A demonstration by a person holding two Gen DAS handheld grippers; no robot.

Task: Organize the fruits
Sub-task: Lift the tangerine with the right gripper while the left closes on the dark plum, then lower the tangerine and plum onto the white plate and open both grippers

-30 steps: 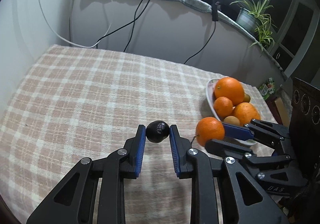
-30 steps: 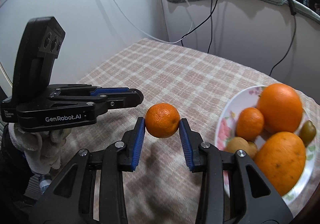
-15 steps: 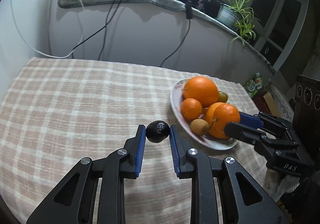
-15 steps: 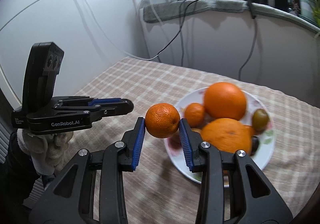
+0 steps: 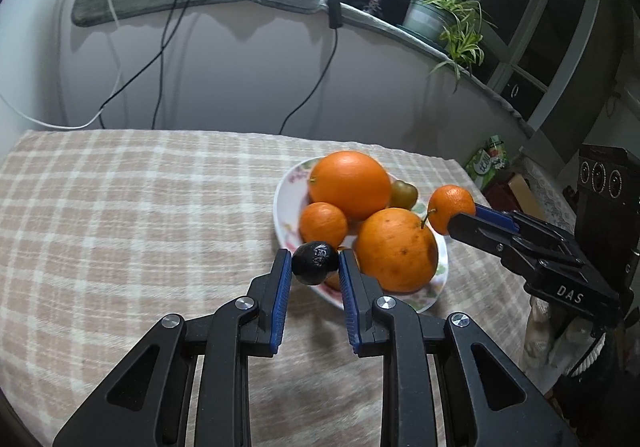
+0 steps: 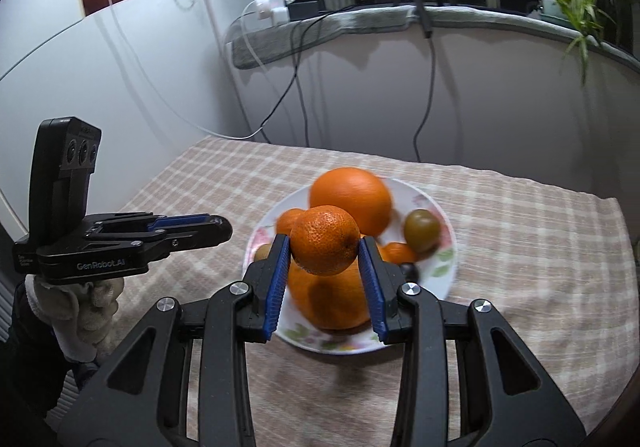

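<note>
Both fruits carried over plate (image 6: 436, 279), small yellowish fruit (image 6: 262, 252) mostly hidden

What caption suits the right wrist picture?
Right gripper holds a mandarin above a fruit-filled plate.

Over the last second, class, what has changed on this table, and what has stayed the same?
Both hands carried their fruit toward the plate. The left gripper brought the dark fruit from the bare cloth to the plate's near rim. The right gripper brought the small orange from beside the plate to above the pile. Nothing was picked up or released. The fruit in the plate did not shift.
</note>
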